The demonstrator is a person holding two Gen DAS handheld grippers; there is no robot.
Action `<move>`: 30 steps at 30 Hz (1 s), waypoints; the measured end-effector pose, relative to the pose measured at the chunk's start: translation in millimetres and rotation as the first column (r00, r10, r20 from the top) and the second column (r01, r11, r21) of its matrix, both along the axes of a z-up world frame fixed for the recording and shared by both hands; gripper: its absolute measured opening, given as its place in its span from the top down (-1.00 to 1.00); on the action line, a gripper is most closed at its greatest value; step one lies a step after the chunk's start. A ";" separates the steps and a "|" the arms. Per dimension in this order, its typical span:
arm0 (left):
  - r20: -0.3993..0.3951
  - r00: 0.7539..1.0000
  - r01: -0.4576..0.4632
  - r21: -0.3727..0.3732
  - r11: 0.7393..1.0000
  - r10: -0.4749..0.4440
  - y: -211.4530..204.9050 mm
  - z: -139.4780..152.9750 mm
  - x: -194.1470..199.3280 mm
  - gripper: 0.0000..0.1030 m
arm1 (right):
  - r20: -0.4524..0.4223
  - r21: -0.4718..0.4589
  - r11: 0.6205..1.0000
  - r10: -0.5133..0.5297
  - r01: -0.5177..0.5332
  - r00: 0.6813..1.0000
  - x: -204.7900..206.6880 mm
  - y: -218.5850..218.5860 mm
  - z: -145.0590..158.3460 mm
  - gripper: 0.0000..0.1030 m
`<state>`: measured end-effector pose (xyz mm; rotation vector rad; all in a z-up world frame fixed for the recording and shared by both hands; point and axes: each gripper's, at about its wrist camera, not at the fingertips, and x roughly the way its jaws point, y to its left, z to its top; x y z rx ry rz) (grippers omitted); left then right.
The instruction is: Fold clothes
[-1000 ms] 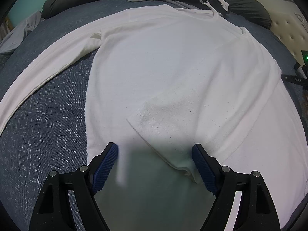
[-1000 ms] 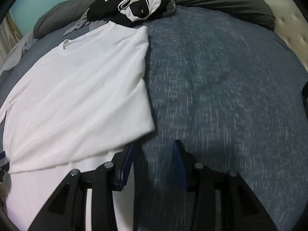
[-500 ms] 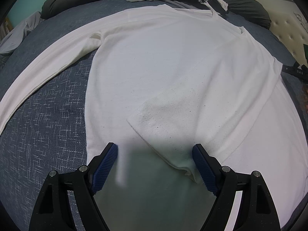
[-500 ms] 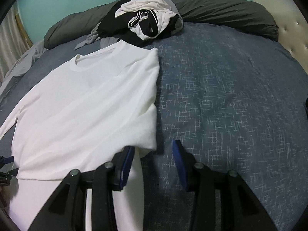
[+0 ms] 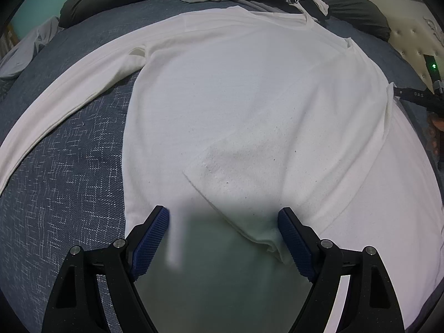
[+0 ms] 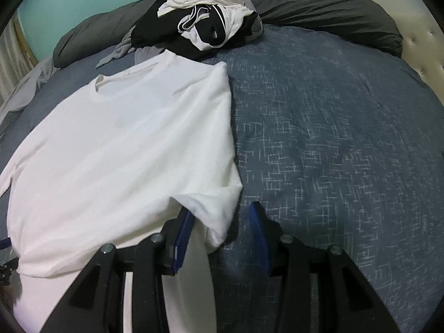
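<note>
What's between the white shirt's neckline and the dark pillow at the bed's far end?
A heap of black, white and grey clothes, seen in both wrist views.

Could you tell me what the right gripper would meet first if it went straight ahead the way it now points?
Probably the folded edge of the white shirt, lying between the open right gripper fingers; depth is unclear.

left wrist: sat low over white shirt (image 5: 236, 105) hem, faced far toward pillows | right wrist: low at shirt's right edge, faced far | shared: shirt, clothes pile (image 6: 205, 25)
</note>
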<state>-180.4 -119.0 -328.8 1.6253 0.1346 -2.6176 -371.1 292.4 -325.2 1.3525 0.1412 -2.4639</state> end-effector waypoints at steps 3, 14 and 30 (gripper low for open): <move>-0.001 1.000 0.001 0.002 1.000 -0.001 -1.0 -0.3 -2.1 -0.64 | -0.012 0.021 1.000 -0.004 0.005 1.000 3.6 1.8 -1.8 0.20; -0.001 1.000 0.001 -0.010 1.000 -0.001 -3.2 -2.7 -12.0 -0.65 | -0.056 0.115 0.993 0.007 0.000 0.998 2.2 -5.1 -7.2 0.20; -0.002 1.000 -0.013 -0.003 1.000 0.013 -11.1 -7.3 -27.4 -0.76 | -0.147 0.162 0.982 -0.075 0.099 0.986 10.6 26.4 9.8 0.36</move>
